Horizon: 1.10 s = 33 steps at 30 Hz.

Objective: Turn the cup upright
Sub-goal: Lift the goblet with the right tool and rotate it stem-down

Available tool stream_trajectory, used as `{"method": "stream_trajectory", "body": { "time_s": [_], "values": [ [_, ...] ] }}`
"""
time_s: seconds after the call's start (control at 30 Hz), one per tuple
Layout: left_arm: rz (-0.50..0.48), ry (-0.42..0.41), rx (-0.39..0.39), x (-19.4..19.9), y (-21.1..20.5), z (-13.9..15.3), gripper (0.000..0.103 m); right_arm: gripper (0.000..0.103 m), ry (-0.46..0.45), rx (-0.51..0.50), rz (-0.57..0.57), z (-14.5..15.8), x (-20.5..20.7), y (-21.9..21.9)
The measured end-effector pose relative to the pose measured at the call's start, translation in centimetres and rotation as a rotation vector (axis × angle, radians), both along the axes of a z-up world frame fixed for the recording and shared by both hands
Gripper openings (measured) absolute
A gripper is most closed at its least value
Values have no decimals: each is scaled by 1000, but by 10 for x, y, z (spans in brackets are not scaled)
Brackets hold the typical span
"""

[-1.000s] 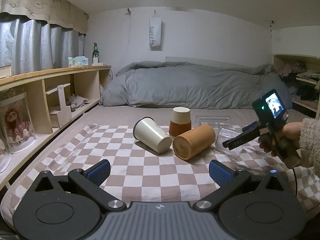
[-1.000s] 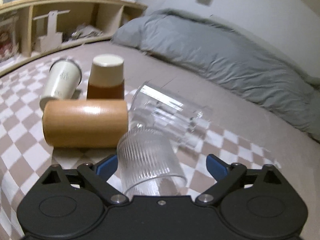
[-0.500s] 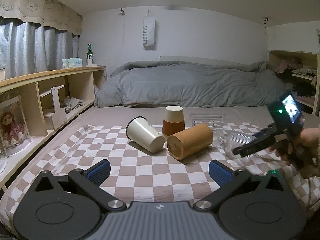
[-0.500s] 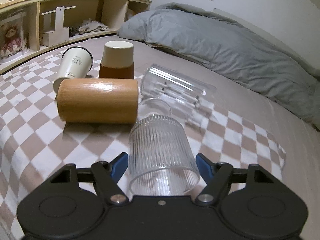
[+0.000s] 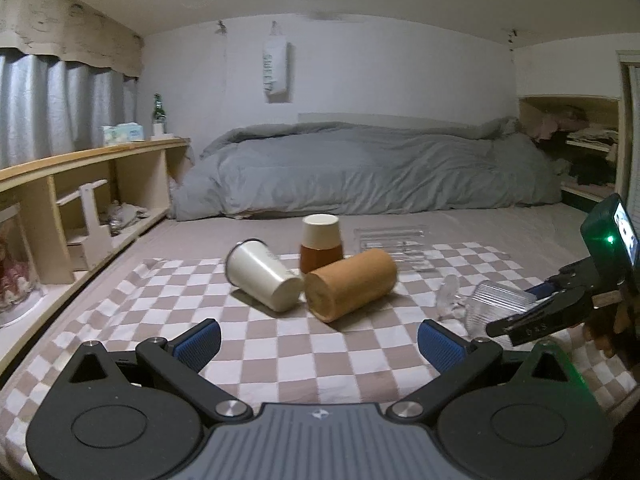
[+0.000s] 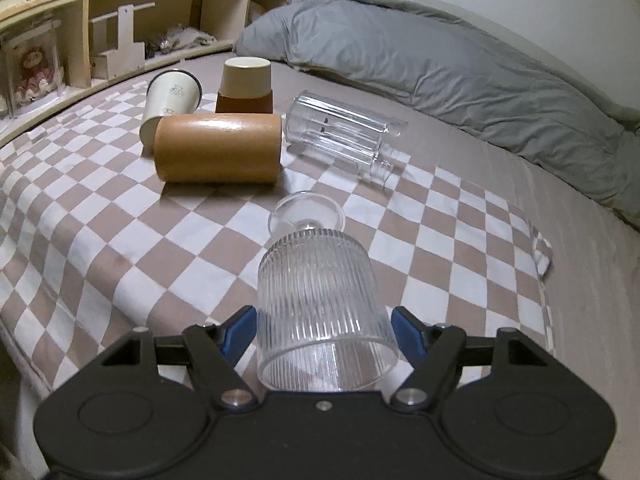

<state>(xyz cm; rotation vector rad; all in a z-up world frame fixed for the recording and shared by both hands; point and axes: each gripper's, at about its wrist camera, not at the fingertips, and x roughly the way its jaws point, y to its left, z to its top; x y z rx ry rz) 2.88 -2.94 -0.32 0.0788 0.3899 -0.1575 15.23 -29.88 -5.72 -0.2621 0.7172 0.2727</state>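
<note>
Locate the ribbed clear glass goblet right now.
The ribbed clear glass goblet sits between the right gripper fingers, foot pointing away, over the checkered cloth, nearer than the wooden cylinder cup.

Left gripper [image 5: 318, 338]: jaws spread wide, nothing between them, held low and level.
Right gripper [image 6: 323, 330]: both blue pads pressed against the ribbed glass cup [image 6: 322, 304], raised, pointing forward.
</note>
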Motion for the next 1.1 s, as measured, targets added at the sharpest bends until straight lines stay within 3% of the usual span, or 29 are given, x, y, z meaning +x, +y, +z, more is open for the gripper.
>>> {"method": "stream_trajectory", "body": {
  "time_s": [0.1,0.2,0.4,0.67,0.77,0.83,0.93,1.1],
  "values": [
    [-32,10,-2,9,-6,6,103,75,-19,78,-22,-2,0,-11],
    [-79,-3,9,20,-14,17,102,82,-29,134,-28,-4,-4,-20],
    [-184,-40,25,51,-40,31,98,84,-51,178,-32,-20,-14,-29],
    [-369,65,30,100,-86,10,85,80,-156,234,-25,-48,-24,-37],
    [-425,138,16,125,-99,-6,75,79,-191,276,-26,-53,-25,-41],
    [-452,178,15,141,-107,-18,61,79,-209,297,-31,-52,-25,-44],
    [-469,186,26,167,-120,-34,46,77,-229,310,-33,-51,-25,-47],
    [-467,223,-25,203,-131,-50,22,77,-220,336,-28,-52,-24,-52]
  ]
}}
